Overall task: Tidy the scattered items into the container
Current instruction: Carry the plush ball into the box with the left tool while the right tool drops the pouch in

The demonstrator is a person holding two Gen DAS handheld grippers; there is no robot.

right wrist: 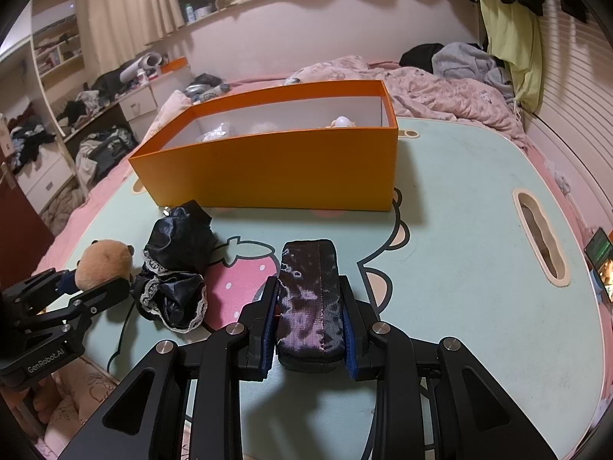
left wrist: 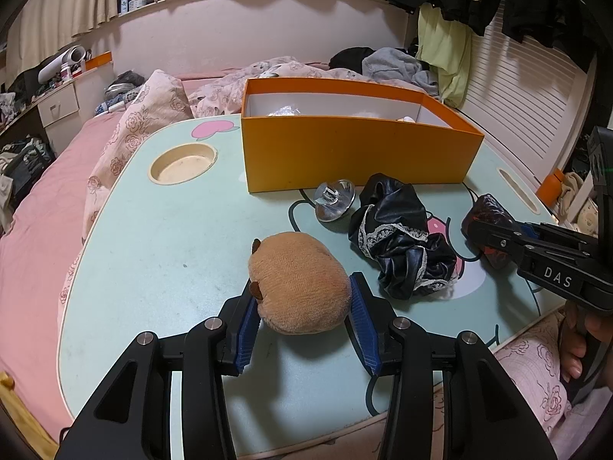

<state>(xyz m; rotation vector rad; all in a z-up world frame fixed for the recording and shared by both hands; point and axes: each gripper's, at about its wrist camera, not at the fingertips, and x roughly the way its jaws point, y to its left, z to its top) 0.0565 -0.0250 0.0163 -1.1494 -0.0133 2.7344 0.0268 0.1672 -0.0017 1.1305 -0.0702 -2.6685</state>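
The left gripper [left wrist: 302, 306] clamps a plush [left wrist: 299, 281] and the right gripper [right wrist: 308, 306] squeezes a dark pouch [right wrist: 308, 295], both in front of the orange box [right wrist: 276, 168], probably ready for lifting in; black fabric [left wrist: 398, 237] and a metal lid [left wrist: 334, 199] lie before the box.

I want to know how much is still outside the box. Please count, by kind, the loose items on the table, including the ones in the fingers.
Plush toy: 1
Dark shiny pouch: 1
Black lace-trimmed cloth: 1
Shiny metal piece: 1
Total: 4
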